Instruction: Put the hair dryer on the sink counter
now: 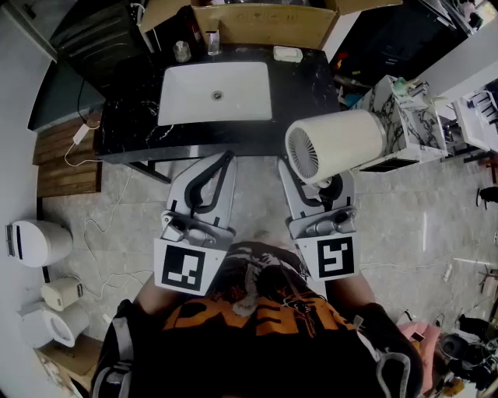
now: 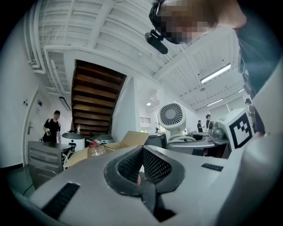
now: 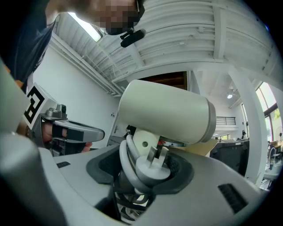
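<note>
1. Fingers point(image 3: 102, 167) of the right gripper point(image 3: 148, 170) are clamped on the folded handle of the cream plastic hair dryer point(image 3: 163, 110). Its grey cord is coiled round the handle, and the white plug point(image 3: 152, 165) sits prongs-up between the dark pads.
2. Beside it and apart from it, the left gripper point(image 2: 141, 150) has its meshed fingertips point(image 2: 157, 165) pressed together with nothing between them.
3. From where I stand, the hair dryer's barrel lies sideways above the right gripper, its round grilled end turned back towards the person. It hangs in the air in front of the right part of the counter and does not rest on it.
4. Past both grippers stands the black marble sink counter point(image 1: 303, 85), with a white rectangular basin point(image 1: 216, 93) sunk into it left of centre.
5. Along the counter's back edge stand a small clear glass point(image 1: 181, 51) and a taller clear tumbler point(image 1: 213, 40) near each other. A white soap dish point(image 1: 288, 54) sits further right.
6. Behind the counter is an open brown cardboard box point(image 1: 264, 23). Just right of the counter is a white marble-patterned cabinet point(image 1: 405, 120).
</note>
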The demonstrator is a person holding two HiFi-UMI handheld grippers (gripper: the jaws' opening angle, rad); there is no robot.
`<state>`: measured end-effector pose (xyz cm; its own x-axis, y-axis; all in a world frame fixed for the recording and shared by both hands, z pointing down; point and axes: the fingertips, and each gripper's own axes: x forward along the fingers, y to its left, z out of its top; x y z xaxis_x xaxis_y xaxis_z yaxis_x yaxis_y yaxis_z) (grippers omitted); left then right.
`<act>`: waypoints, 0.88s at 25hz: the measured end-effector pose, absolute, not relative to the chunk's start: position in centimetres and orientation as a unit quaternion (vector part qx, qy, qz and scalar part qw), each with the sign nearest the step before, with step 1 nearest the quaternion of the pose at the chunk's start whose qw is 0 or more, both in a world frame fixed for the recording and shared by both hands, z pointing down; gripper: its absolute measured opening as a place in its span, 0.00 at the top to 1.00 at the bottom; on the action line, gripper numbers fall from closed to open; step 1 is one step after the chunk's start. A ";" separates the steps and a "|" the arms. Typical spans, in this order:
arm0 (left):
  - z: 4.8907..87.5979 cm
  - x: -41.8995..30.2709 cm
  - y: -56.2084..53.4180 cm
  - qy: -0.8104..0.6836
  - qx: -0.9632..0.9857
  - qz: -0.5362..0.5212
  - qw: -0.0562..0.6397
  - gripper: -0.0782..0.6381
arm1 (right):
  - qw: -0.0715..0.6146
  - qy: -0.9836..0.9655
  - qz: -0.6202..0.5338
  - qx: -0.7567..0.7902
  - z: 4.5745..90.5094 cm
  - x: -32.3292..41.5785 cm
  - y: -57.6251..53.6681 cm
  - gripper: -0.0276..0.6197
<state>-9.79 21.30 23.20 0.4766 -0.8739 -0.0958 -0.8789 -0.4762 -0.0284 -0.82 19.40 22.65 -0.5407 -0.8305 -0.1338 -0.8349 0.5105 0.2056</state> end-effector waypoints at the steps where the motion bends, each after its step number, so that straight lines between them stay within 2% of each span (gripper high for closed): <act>1: 23.3 -9.8 21.3 0.511 -0.858 0.030 0.037 0.86 | 0.010 0.869 0.124 -0.479 22.6 -0.9 19.4 0.61; 13: 23.3 -11.0 21.9 0.518 -0.854 0.033 0.032 0.86 | 0.016 0.869 0.119 -0.481 22.5 -1.7 20.3 0.61; 22: 23.9 -14.5 22.6 0.509 -0.859 0.040 0.028 0.86 | 0.021 0.865 0.134 -0.483 22.3 -4.0 21.1 0.62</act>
<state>-14.51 22.60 23.85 0.4780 -0.8730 -0.0972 -0.8774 -0.4796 -0.0072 -4.03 21.13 22.27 -0.5327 -0.8299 -0.1658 -0.8412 0.4978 0.2109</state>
